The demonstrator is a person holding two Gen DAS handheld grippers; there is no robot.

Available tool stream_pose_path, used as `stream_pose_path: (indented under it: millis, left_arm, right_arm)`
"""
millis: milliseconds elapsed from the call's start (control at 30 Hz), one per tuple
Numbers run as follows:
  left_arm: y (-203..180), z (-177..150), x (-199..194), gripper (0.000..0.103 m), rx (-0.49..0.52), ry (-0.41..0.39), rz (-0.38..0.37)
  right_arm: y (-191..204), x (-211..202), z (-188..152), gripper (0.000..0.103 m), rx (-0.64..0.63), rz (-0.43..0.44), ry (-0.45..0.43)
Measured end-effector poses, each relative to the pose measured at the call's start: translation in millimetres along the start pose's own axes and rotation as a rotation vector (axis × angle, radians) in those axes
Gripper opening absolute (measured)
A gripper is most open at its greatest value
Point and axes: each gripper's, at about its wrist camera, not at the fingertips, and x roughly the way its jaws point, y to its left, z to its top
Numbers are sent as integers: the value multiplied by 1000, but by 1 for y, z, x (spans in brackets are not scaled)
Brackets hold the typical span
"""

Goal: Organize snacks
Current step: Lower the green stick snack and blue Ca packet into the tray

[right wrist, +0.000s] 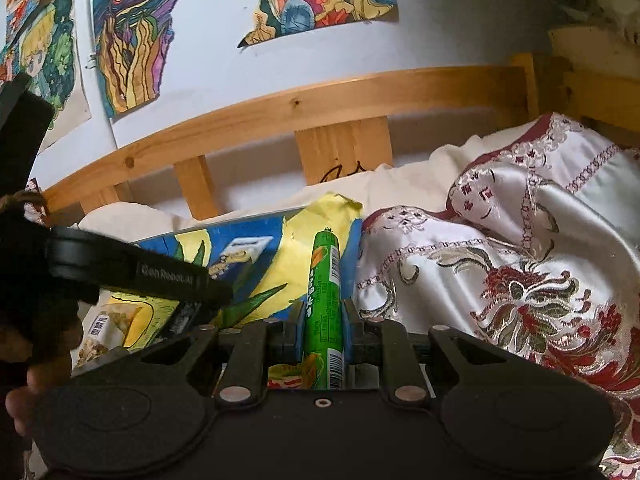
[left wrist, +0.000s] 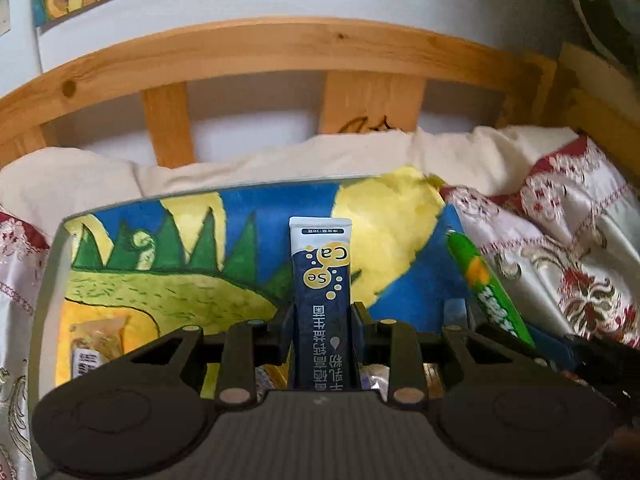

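Both hands are loaded, so the sorting looks to be in its middle stage. The left gripper [left wrist: 322, 320] is clamped on a dark blue stick packet [left wrist: 322, 280] with a white end, which stands up between its jaws. The right gripper [right wrist: 322, 320] is clamped on a green sausage stick [right wrist: 325, 296], also pointing away from the camera. Neither snack has been set down yet, and where they belong cannot be told from these views. At least one more snack waits: a pale wrapped packet [left wrist: 96, 344] lies near the left edge of the painted board [left wrist: 168, 280], and other wrappers show dimly under the left gripper.

The board, painted blue, yellow and green, lies on a bed and serves as the work surface. A cream sheet [left wrist: 80, 176] bunches along its far edge, and a satin cover [right wrist: 520, 264] with red floral embroidery lies off its right edge. Behind runs a wooden bed rail [left wrist: 280, 52], then a white wall [right wrist: 224, 40] hung with colourful drawings [right wrist: 132, 32].
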Motion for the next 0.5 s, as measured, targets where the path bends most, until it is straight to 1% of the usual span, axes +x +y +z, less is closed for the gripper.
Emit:
stream_pose_path:
  millis: [133,267,367,433,500]
  left_arm:
    - [-4,-4,6,34,-1,24,-3]
    - [-2,-6,9,36,-29,37,-5]
    - [-1,-7,8,37,-38,33,-8]
    - [-1,-6,5,40,-39,21,-8]
    - [0,-5,1,44,-49,8,-15]
  right_arm:
    - [-1,4,-2,20,3,3,3]
    - [-1,5,-3,20,10,7,1]
    - [0,5,-4,25,9,6,-7]
    - [0,3,-4,25,16,10,-19]
    - [-1,2,-3,28,22,8,-31]
